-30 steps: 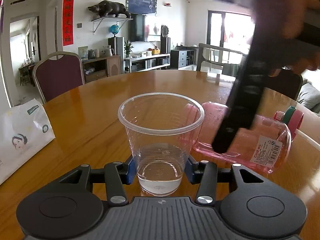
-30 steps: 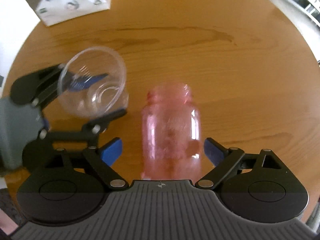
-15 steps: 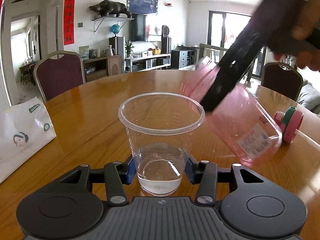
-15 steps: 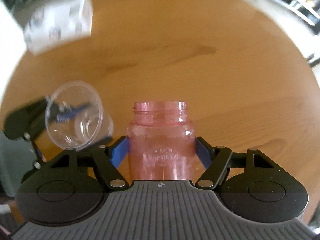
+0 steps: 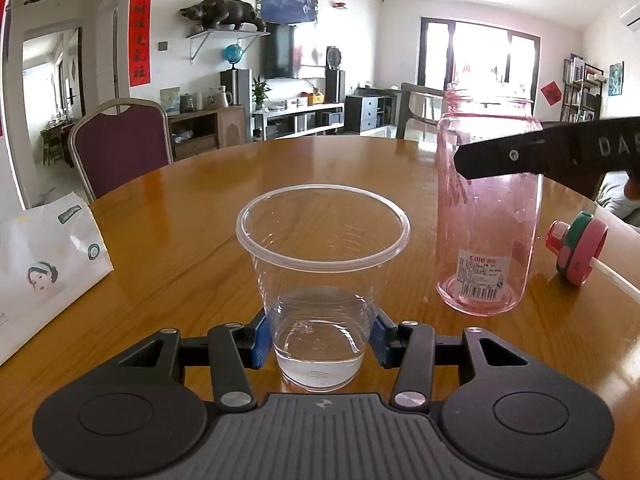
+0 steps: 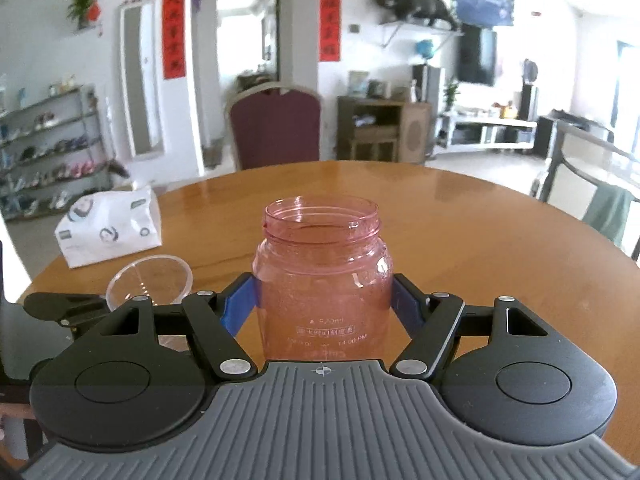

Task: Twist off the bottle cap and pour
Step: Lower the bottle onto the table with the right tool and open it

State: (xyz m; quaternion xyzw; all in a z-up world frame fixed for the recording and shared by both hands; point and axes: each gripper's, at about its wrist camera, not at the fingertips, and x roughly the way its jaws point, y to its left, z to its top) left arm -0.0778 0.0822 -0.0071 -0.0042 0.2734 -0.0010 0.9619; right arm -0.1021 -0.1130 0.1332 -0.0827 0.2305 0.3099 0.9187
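A clear plastic cup (image 5: 322,264) with a little water at the bottom stands on the wooden table. My left gripper (image 5: 320,338) is shut on the cup's lower part. A pink transparent bottle (image 5: 489,208), open and empty, stands upright on the table to the cup's right. My right gripper (image 6: 323,306) is shut on the pink bottle (image 6: 322,280) just below its shoulder. The right gripper's finger (image 5: 520,156) crosses the bottle in the left wrist view. The pink and green cap (image 5: 578,250) lies on the table right of the bottle. The cup also shows in the right wrist view (image 6: 149,278).
A white printed tissue pack (image 5: 44,264) lies on the table at the left; it also shows in the right wrist view (image 6: 112,226). A maroon chair (image 5: 120,144) stands at the table's far edge. The round table's edge (image 6: 560,216) curves at the right.
The bottle went from tipped over the cup to upright and now stands on the table right of the cup. The left gripper and cup stayed still.
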